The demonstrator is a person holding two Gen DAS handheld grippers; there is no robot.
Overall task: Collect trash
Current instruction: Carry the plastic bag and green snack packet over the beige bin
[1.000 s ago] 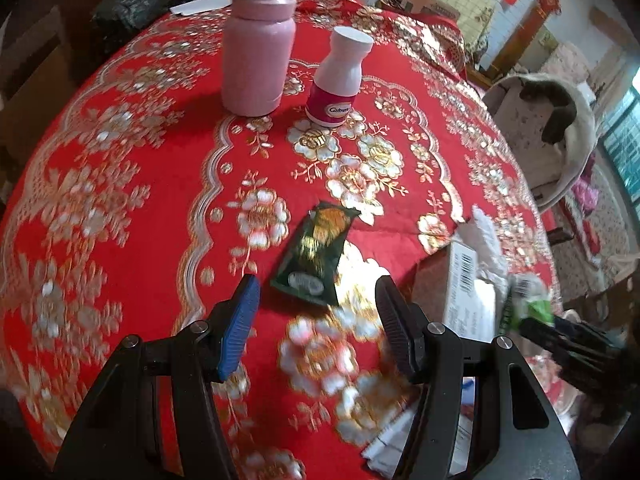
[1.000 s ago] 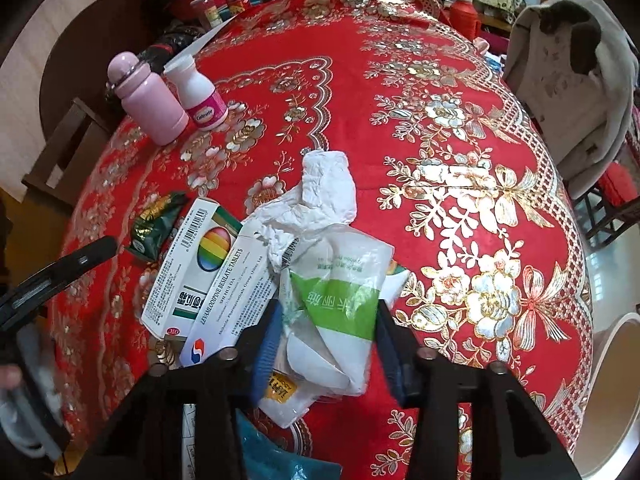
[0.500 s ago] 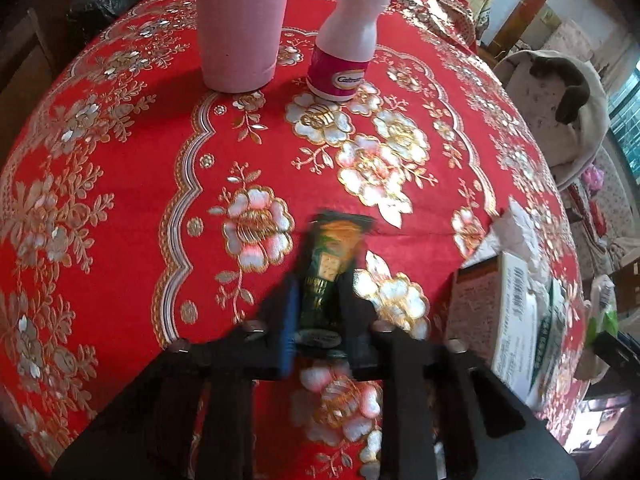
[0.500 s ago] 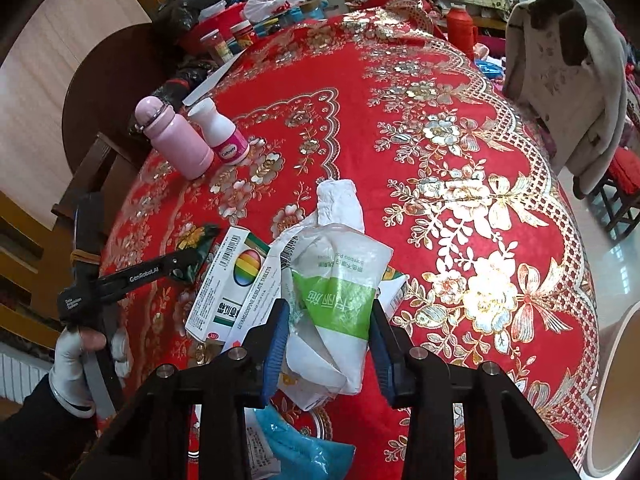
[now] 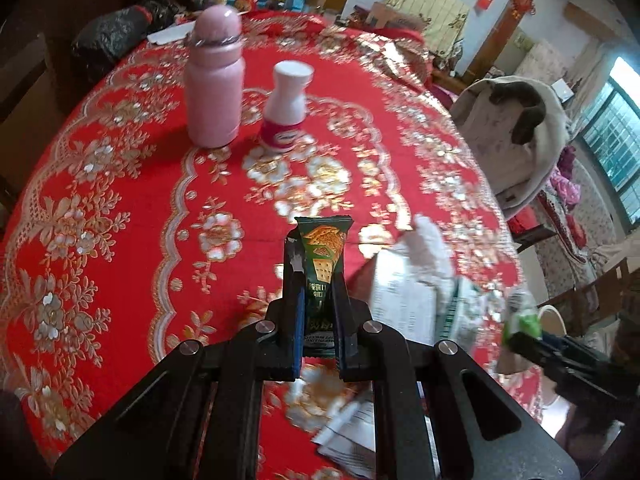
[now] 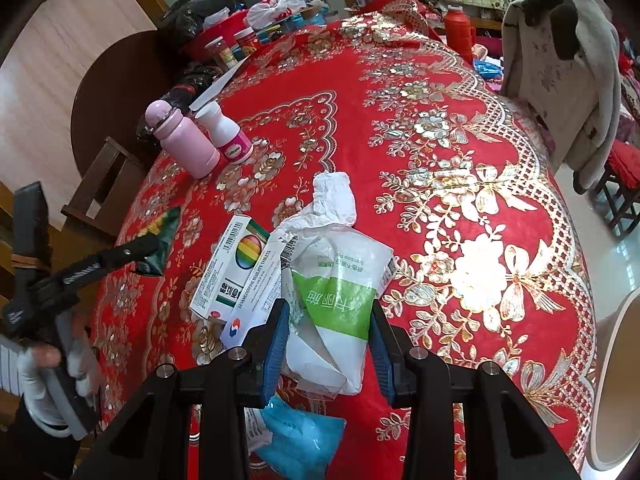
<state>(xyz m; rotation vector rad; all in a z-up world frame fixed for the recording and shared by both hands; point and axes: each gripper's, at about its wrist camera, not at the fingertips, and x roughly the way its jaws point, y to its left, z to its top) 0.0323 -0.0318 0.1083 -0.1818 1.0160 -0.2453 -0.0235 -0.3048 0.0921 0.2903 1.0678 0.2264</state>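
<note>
My left gripper (image 5: 316, 276) is shut on a green cracker wrapper (image 5: 322, 264) and holds it above the red tablecloth (image 5: 120, 200); it also shows at the left of the right wrist view (image 6: 156, 246). My right gripper (image 6: 328, 320) is shut on a clear and green tissue bag (image 6: 336, 296), lifted a little above the table. Under and beside the bag lie medicine boxes (image 6: 236, 268), a crumpled white tissue (image 6: 332, 200) and a blue wrapper (image 6: 300, 432).
A pink flask (image 5: 216, 80) and a white pill bottle (image 5: 286, 108) stand at the far side. Jars and bags crowd the back edge (image 6: 240, 40). A chair with a coat (image 6: 560, 72) stands at the right. A round bin rim (image 6: 616, 380) shows at the lower right.
My left gripper moved onto the green wrapper, shut on it and lifted it off the cloth. My right gripper kept its hold on the tissue bag and rose slightly.
</note>
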